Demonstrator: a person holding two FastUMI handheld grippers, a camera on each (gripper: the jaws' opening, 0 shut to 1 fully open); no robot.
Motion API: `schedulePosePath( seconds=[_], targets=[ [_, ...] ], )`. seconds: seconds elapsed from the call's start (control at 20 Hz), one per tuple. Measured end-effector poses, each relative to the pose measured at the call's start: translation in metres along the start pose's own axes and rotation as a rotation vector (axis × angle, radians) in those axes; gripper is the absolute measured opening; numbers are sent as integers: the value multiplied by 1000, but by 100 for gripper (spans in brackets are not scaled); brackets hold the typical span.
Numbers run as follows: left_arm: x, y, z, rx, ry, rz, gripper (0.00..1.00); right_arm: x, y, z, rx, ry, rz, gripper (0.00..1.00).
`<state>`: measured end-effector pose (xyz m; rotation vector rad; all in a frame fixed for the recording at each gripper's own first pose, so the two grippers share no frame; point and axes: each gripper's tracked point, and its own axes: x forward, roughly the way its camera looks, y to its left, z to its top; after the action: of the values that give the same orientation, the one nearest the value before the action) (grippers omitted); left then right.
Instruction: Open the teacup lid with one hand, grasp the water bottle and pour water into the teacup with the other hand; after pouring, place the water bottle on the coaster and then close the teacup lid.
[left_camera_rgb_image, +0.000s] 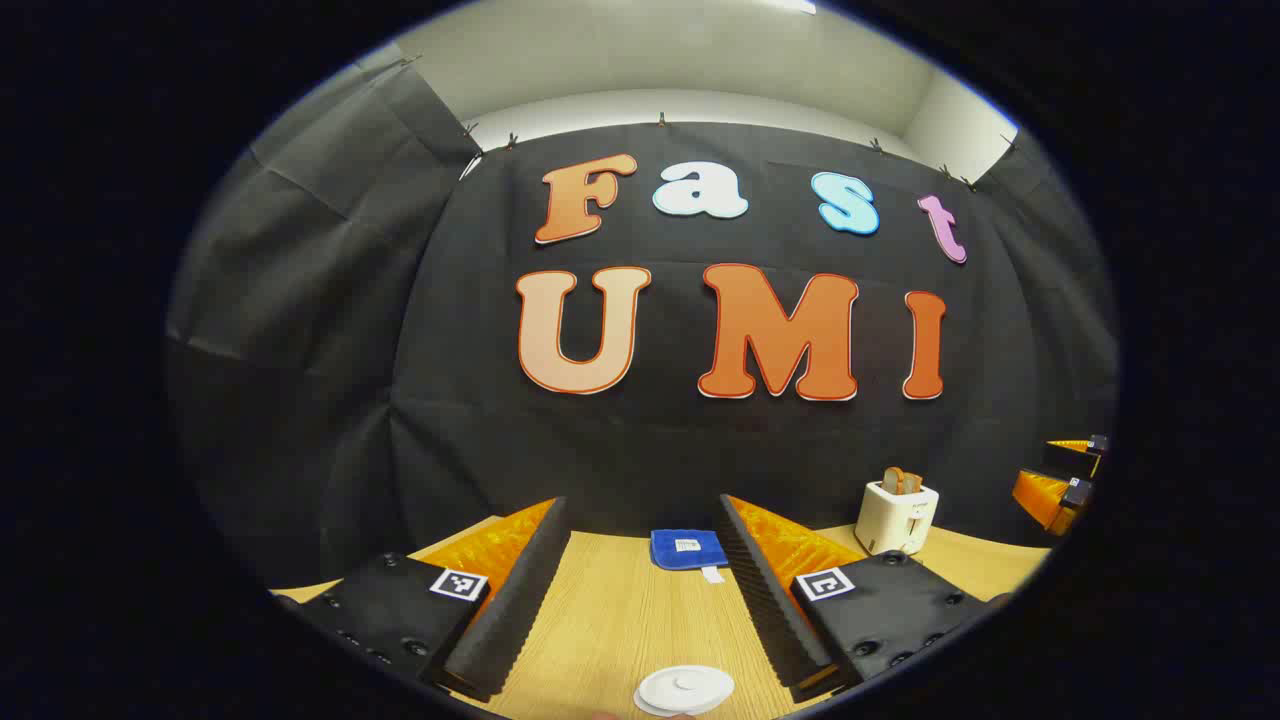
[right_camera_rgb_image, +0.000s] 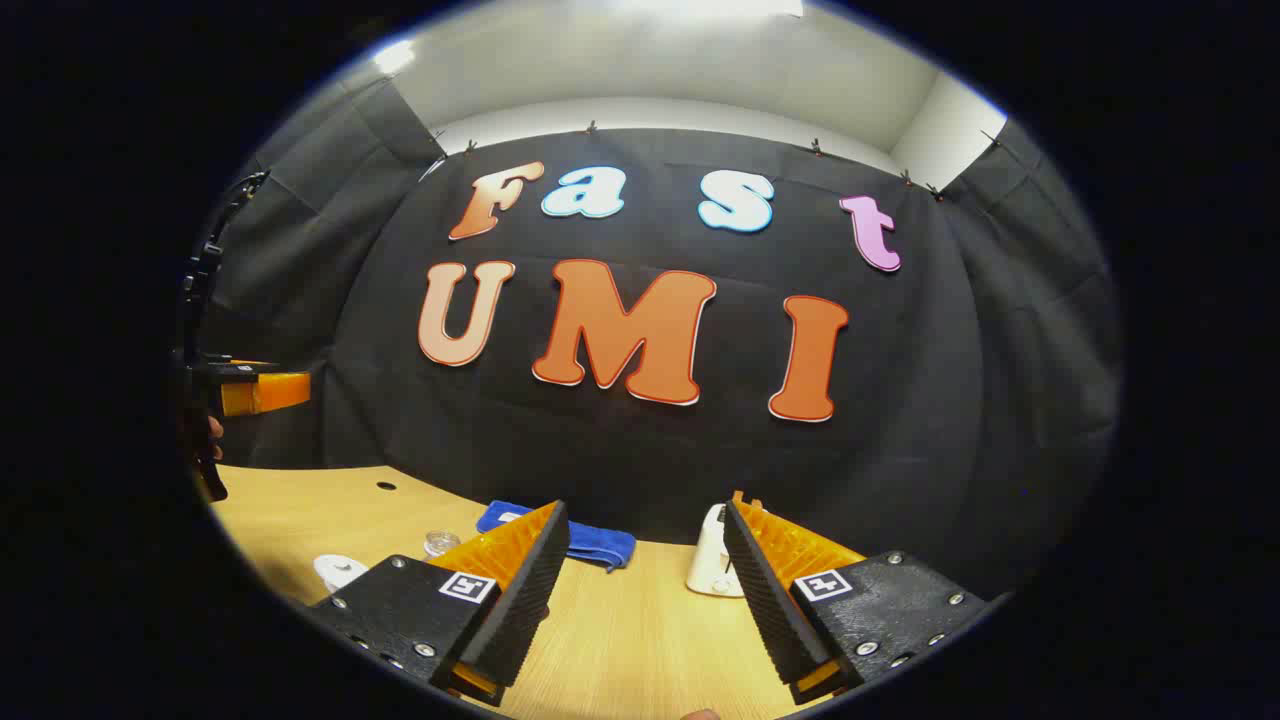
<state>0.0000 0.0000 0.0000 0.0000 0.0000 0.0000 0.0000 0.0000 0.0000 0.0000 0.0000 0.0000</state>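
Left gripper view: round white disc-shaped lid (left_camera_rgb_image: 685, 689) on the pale wooden table (left_camera_rgb_image: 620, 620), bottom centre. Folded blue cloth (left_camera_rgb_image: 688, 549) behind it, frame centre, at the table's far edge. Cream toaster (left_camera_rgb_image: 896, 516) right of the cloth.

Right gripper view: cloth (right_camera_rgb_image: 590, 540) lower centre-left, toaster (right_camera_rgb_image: 712, 566) right of it, small clear glass jar (right_camera_rgb_image: 440, 543) left of the cloth, white lid (right_camera_rgb_image: 338, 571) lower left.
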Motion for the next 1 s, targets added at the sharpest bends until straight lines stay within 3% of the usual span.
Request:
schedulePosePath(
  seconds=[0.2, 0.45, 1.0],
  targets=[
    [0, -1, 3, -1, -21, -5, 96, 0, 5, -2, -2, 8, 13, 91],
    [1, -2, 7, -14, -42, 2, 97, -1, 9, -1, 2, -3, 23, 98],
    [-5, -11, 7, 5, -46, -30, 97, -4, -2, -12, 42, 8, 21, 98]
  ],
)
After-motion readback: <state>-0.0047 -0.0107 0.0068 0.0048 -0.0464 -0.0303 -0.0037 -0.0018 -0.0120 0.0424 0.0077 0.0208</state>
